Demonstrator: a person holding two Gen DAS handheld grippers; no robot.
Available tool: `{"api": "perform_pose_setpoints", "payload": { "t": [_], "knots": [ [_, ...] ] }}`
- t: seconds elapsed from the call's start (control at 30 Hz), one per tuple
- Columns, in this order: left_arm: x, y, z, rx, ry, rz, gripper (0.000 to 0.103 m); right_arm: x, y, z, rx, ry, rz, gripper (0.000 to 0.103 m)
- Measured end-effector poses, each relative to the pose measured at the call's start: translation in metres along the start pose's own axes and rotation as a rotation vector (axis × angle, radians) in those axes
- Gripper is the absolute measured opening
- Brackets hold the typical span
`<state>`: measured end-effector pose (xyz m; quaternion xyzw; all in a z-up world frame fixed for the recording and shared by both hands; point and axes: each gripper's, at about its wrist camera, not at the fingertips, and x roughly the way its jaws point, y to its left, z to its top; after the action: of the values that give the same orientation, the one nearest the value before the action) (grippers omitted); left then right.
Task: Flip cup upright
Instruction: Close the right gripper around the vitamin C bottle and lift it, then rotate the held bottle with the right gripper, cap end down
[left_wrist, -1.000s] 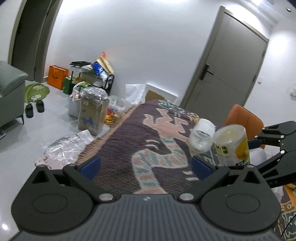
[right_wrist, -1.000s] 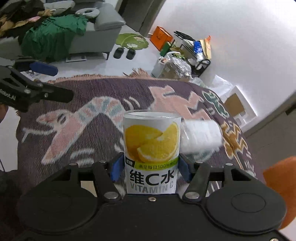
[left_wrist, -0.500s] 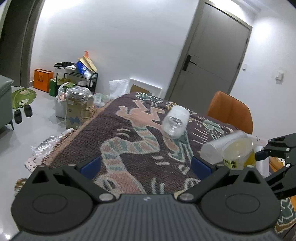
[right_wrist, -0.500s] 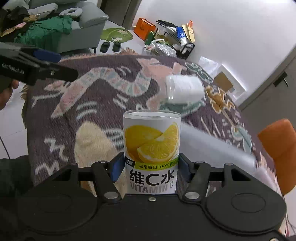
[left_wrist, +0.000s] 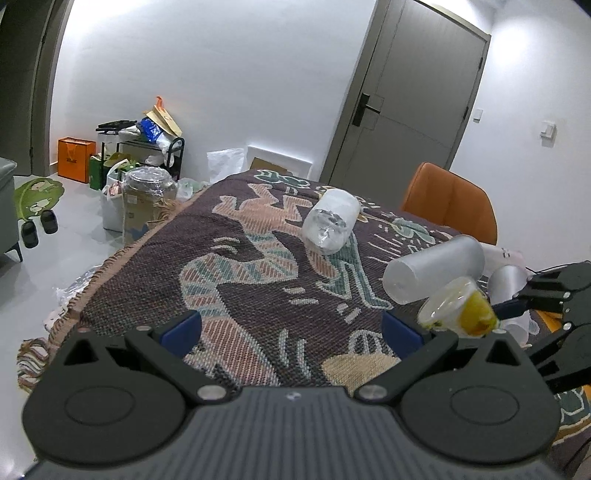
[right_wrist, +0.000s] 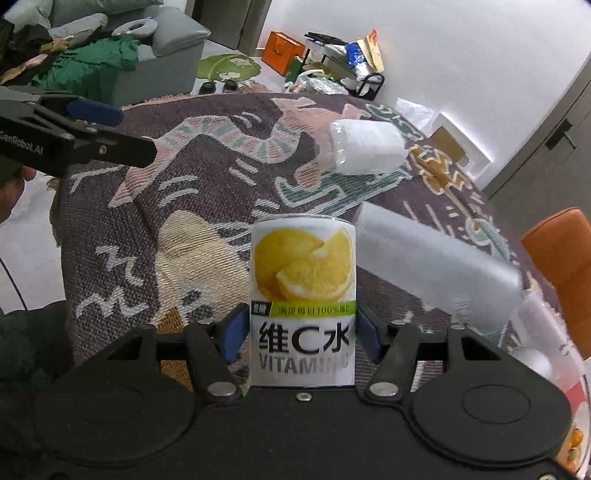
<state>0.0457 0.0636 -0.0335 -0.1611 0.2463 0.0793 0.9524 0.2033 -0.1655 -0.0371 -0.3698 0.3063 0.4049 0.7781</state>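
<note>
My right gripper (right_wrist: 301, 330) is shut on a white cup with a lemon print and "VITAMIN C" lettering (right_wrist: 303, 295). In the left wrist view the lemon cup (left_wrist: 458, 310) hangs tilted above the table at the right, held by the right gripper (left_wrist: 511, 308). My left gripper (left_wrist: 291, 326) is open and empty over the patterned cloth (left_wrist: 240, 280). It also shows in the right wrist view (right_wrist: 110, 129) at the far left. A frosted cup (left_wrist: 432, 275) lies on its side beside the lemon cup. A clear cup (left_wrist: 330, 225) lies on its side further back.
An orange chair (left_wrist: 448, 203) stands at the table's far right. Other pale cups (left_wrist: 508, 278) lie near the right edge. Boxes, bags and a rack (left_wrist: 140, 166) crowd the floor at the left. A grey sofa (right_wrist: 122, 55) stands beyond the table.
The right gripper has tipped the lemon cup from upright to tilted and carried it toward the table's right side. The left gripper has swung right and stays open.
</note>
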Motion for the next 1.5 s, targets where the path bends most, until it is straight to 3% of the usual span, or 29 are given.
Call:
{"api": "perform_pose_setpoints", "payload": {
  "t": [0.27,0.43,0.63,1.03,1.5],
  "knots": [
    [-0.002,0.003,-0.003,-0.002,0.01,0.026,0.103,0.007,0.012,-0.004,-0.009,-0.006,0.046,0.061],
    [-0.002,-0.003,-0.002,0.008,0.007,0.012,0.103,-0.006,0.005,-0.008,0.049,-0.038,0.037,0.079],
    [-0.002,-0.016,0.002,0.033,0.0,-0.012,0.103,-0.032,-0.012,-0.02,0.177,-0.12,0.031,0.088],
    [0.012,-0.057,0.008,0.07,0.023,-0.09,0.103,-0.071,-0.04,-0.072,0.421,-0.235,-0.031,0.092],
    [0.039,-0.084,0.011,-0.006,0.156,-0.163,0.102,-0.08,-0.046,-0.127,0.653,-0.325,-0.09,0.093]
  ]
}}
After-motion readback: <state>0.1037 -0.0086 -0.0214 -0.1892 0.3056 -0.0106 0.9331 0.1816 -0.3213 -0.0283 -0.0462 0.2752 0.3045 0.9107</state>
